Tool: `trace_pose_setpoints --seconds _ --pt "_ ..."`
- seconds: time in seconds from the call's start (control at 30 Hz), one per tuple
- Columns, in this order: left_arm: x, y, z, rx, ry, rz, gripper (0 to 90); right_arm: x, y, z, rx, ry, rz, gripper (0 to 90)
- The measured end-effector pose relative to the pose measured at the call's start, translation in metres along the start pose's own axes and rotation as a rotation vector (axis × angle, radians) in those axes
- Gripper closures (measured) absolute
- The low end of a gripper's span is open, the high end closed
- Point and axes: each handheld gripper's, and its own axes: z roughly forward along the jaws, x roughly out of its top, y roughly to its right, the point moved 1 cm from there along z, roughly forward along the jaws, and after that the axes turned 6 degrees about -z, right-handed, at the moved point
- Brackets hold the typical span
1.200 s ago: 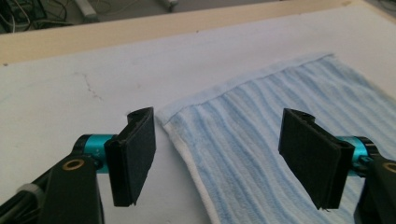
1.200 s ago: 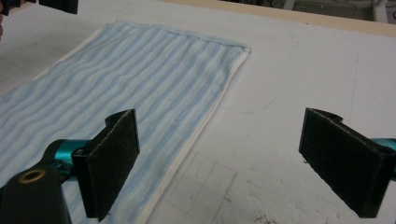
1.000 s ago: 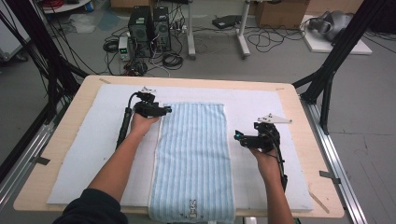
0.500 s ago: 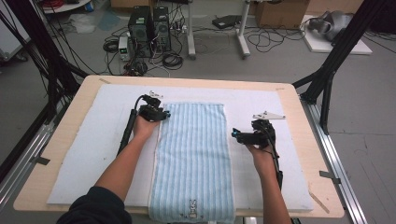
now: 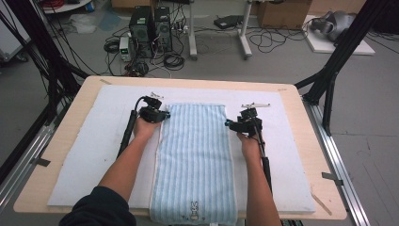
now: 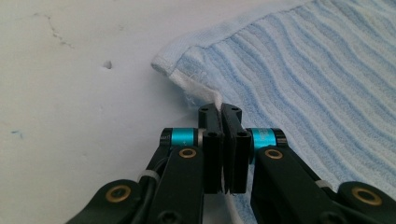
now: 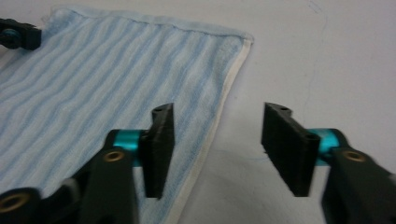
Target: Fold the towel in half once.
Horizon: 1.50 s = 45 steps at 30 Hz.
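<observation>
- The striped blue towel (image 5: 194,160) is lying flat along the middle of the white mat (image 5: 89,155) on the tabletop (image 5: 301,108), its near end with the small printed figure hanging at the person's edge and its far end reaching between the two grippers.
- The left gripper (image 6: 223,112) is sitting at the towel's far left hem with its fingers pressed together on the white edging; the bite looks thin, just the hem, so the cloth could be slipping out once the hand lifts.
- The right gripper (image 7: 215,147) is straddling the towel's right hem (image 7: 219,126) with its fingers apart and closing, pressing nothing yet; if it is closing too high it may be catching air, or pinching the mat along with the towel.
- With one side clamped and the other loose, any lift now would be dragging the towel askew.
- Against a second ago, the left fingers have been closing and are now shut on the hem, while the right hand has been sliding in toward the towel's edge and a little farther up the tabletop.
- The far right corner (image 7: 246,38) seems to be lying flat, though the blur makes that uncertain.
</observation>
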Motion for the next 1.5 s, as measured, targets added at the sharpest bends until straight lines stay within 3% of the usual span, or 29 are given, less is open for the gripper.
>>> trace_pose_setpoints --seconds 0.1,0.27,0.43,0.5,0.6,0.73,0.97,1.2,1.27,1.5 --pt "-0.001 0.000 0.000 -0.002 0.005 -0.012 87.0 -0.001 -0.001 0.007 -0.045 -0.038 -0.032 54.8" --pt "-0.002 -0.002 0.000 -0.013 0.017 -0.028 87.1 0.003 -0.004 0.018 -0.052 -0.048 -0.071 58.4" --pt "-0.002 -0.002 0.000 -0.015 0.017 -0.026 87.2 0.009 -0.013 0.034 -0.063 -0.108 -0.123 63.3" --pt "-0.003 -0.003 0.000 -0.022 0.021 -0.031 87.4 0.007 -0.014 0.036 -0.061 -0.109 -0.097 68.8" --pt "-0.003 -0.004 0.000 -0.027 0.027 -0.060 87.6 0.007 -0.013 0.036 -0.025 -0.107 -0.078 87.0" --pt "0.000 -0.004 -0.006 -0.033 0.054 -0.077 87.8 0.007 -0.014 0.034 -0.029 -0.104 -0.073 87.9" --pt "0.006 -0.005 -0.023 -0.097 0.119 -0.136 87.8 0.013 -0.020 0.017 -0.020 -0.035 -0.102 87.9" --pt "0.003 -0.001 -0.050 -0.155 0.166 -0.125 87.7 0.010 -0.026 -0.009 0.007 0.028 -0.116 87.8" --pt "-0.003 0.003 -0.058 -0.166 0.173 -0.114 87.7 0.007 -0.029 -0.018 0.019 0.059 -0.107 87.8" --pt "-0.025 0.020 -0.090 -0.237 0.193 -0.098 87.7 -0.012 -0.042 -0.049 0.038 0.090 -0.127 87.7"
